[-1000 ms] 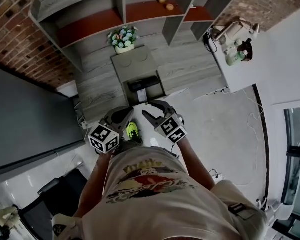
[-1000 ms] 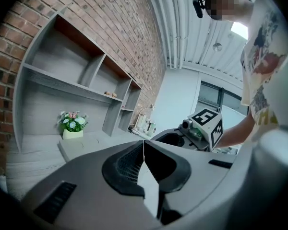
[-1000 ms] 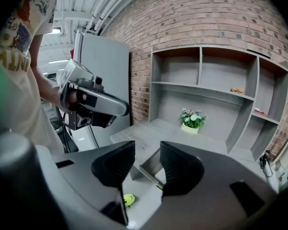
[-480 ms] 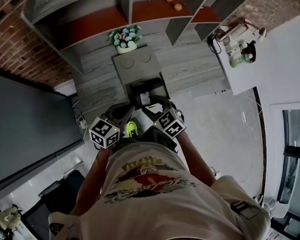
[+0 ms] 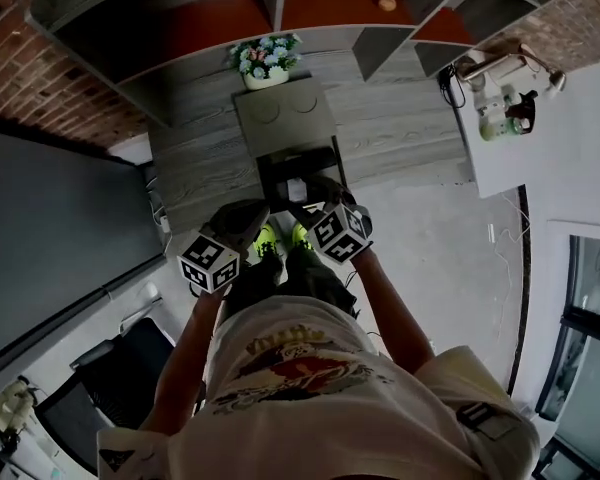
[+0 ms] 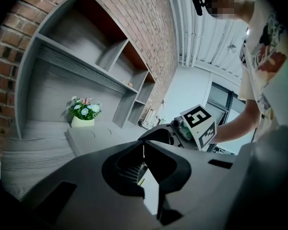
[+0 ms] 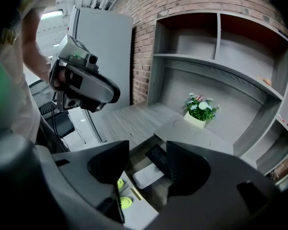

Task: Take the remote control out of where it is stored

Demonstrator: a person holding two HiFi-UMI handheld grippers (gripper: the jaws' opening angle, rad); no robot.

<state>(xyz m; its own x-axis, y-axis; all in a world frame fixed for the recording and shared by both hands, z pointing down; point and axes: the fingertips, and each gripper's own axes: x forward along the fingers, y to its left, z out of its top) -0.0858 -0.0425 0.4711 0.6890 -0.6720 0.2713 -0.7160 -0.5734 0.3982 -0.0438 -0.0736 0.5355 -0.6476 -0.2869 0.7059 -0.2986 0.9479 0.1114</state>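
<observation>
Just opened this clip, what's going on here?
A person stands at a grey desk with a gripper in each hand. Its drawer is open, with a black remote control and a white item inside. The right gripper hangs over the drawer, its jaws just opened, nothing between them. The left gripper is shut and empty. The remote control is not yet grasped.

A grey wood-grain desk runs left to right under a shelf unit with red-brown backs. In the desk's middle lies a raised panel, and a flower pot stands just beyond the panel's far edge. At the panel's near edge a drawer stands open. In it lie a black remote control and, just nearer, a white flat thing. On 1 upper shelf, right of the middle, sit 2 small orange round things, close together.
</observation>
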